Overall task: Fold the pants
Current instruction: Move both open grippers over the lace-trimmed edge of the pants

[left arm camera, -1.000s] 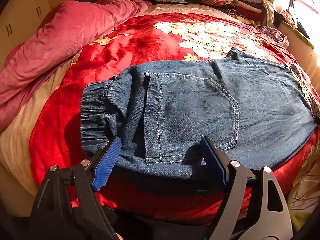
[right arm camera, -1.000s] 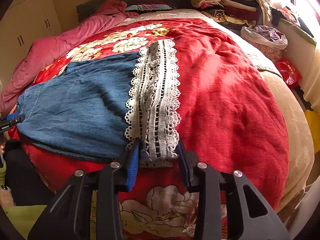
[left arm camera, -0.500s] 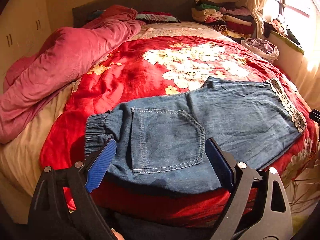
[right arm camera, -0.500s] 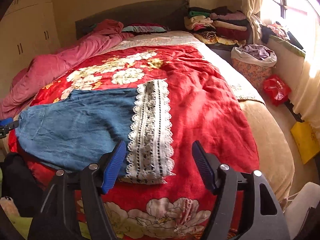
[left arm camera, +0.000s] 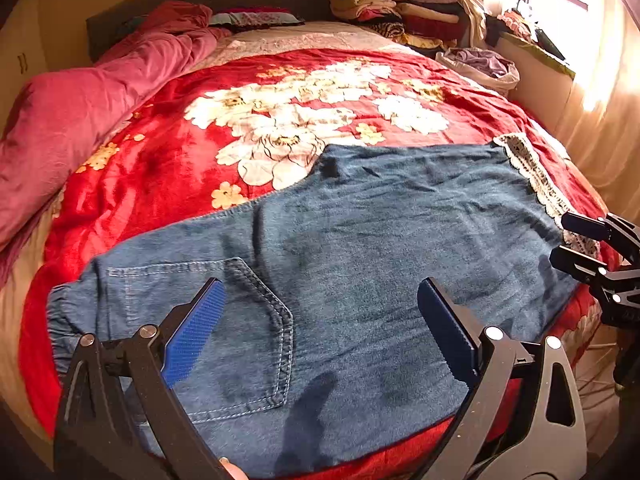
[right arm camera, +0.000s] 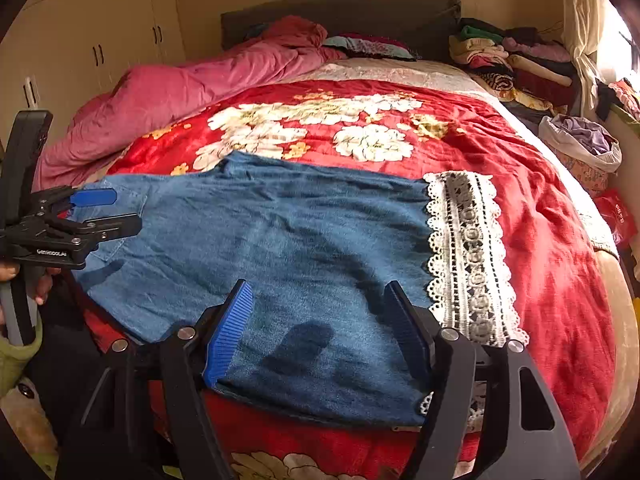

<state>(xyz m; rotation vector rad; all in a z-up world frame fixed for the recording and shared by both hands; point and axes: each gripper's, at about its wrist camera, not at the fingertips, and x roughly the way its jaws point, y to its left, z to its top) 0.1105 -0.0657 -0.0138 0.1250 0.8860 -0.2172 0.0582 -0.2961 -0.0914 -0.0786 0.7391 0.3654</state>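
1. I am holding my left gripper [left arm camera: 320, 320] with its jaws spread wide and gripping nothing, hovering over the pants [left arm camera: 340, 280] at the back pocket [left arm camera: 224, 332], near the elastic waistband [left arm camera: 60, 320].
2. I am holding my right gripper [right arm camera: 320, 328] the same way, jaws wide apart and empty, above the pants near the lace hem [right arm camera: 468, 256].
3. The pants are lying flat across the near edge of the red floral blanket [right arm camera: 540, 240], already doubled leg on leg, waistband at my left and lace hem at my right. I judge I am standing off at either end so that I can take one end and carry it over to the other for the next fold.
4. Nothing is being lifted; the denim is resting fully on the blanket.
5. My left view is showing the pocket stitching and gathered waistband, which my right view barely catches behind the other tool.
6. My right view is showing the full width of the lace hem, and the wardrobe doors [right arm camera: 96, 52] beyond the pink duvet [right arm camera: 192, 88], neither seen properly from the left.
7. Both views are showing stacked clothes [left arm camera: 396, 4] at the blanket's far corner.
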